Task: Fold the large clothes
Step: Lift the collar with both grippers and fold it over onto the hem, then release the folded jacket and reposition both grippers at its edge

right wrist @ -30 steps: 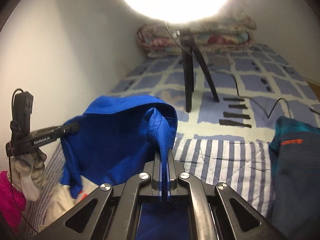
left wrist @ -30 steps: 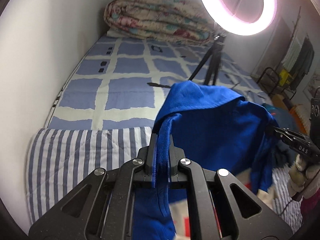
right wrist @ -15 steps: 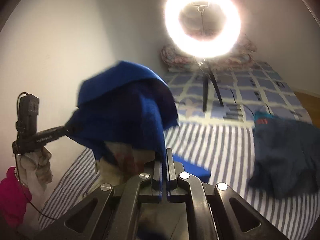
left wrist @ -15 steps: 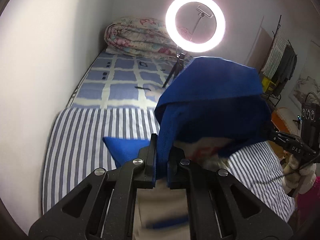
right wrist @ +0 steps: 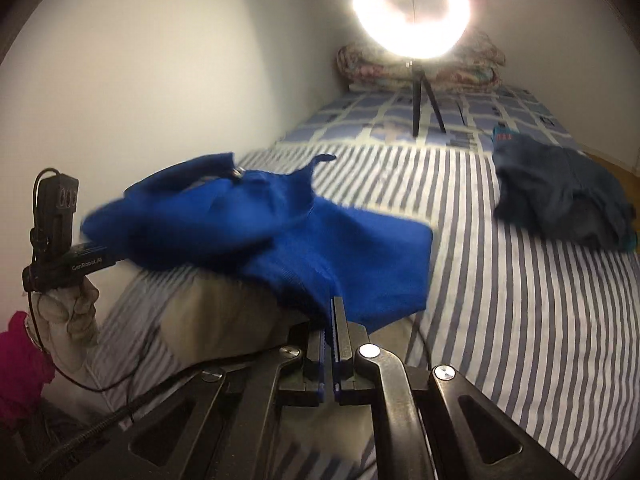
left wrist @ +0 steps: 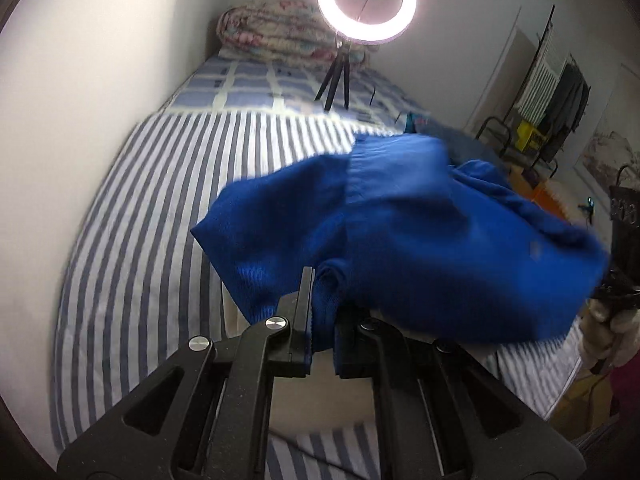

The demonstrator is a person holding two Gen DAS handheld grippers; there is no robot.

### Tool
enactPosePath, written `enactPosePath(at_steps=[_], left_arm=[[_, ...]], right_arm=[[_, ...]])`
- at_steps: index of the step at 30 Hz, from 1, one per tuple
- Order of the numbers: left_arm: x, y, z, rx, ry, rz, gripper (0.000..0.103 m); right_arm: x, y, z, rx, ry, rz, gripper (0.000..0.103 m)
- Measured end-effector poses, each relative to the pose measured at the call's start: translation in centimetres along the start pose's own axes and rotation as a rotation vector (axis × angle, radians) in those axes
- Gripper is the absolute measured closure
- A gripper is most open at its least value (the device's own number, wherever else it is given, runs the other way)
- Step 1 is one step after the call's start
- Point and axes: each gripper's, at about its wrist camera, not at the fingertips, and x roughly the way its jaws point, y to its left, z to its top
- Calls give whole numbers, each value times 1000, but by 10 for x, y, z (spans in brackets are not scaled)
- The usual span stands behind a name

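The blue garment (left wrist: 420, 248) hangs stretched between the two tools above the striped sheet (left wrist: 168, 208) of the bed, its long axis running from one tool to the other, across the stripes. A loose flap (right wrist: 384, 264) spreads toward the ring light (right wrist: 412, 16), which stands on a tripod further up the bed. The left tool (left wrist: 320, 320) is nearly closed, pinching a bunched edge of the blue cloth; the right tool (right wrist: 334, 336) is clamped tight on another edge. Beneath the blue cloth a beige part (right wrist: 224, 320) shows, but motion blur leaves unclear whether it belongs to the same garment. A dark teal garment (right wrist: 560, 200) lies crumpled on the striped sheet, nearer the ring light and well apart from the blue one. A rolled floral quilt (left wrist: 276, 36) sits behind the ring light. The gloved hand (right wrist: 68, 312) carrying the left tool is partly cut off.
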Motion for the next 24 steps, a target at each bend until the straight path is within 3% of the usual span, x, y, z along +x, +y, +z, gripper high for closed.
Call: enactPosePath(at_steps=[8, 11, 13, 18, 21, 24], left_arm=[[1, -9, -59, 64, 44, 60, 96], [0, -8, -76, 72, 91, 83, 93], [-7, -8, -84, 78, 118, 84, 84], [-57, -3, -92, 41, 78, 46, 80], [-92, -1, -87, -2, 29, 18, 71], [-131, 0, -75, -32, -24, -15, 70]], right_arm=[[8, 9, -51, -39, 74, -55, 103], [4, 15, -57, -67, 92, -119, 100], [-6, 16, -56, -78, 94, -135, 83], [-64, 24, -63, -75, 32, -132, 81], [-107, 30, -69, -64, -25, -101, 80], [-150, 37, -71, -53, -79, -74, 77]])
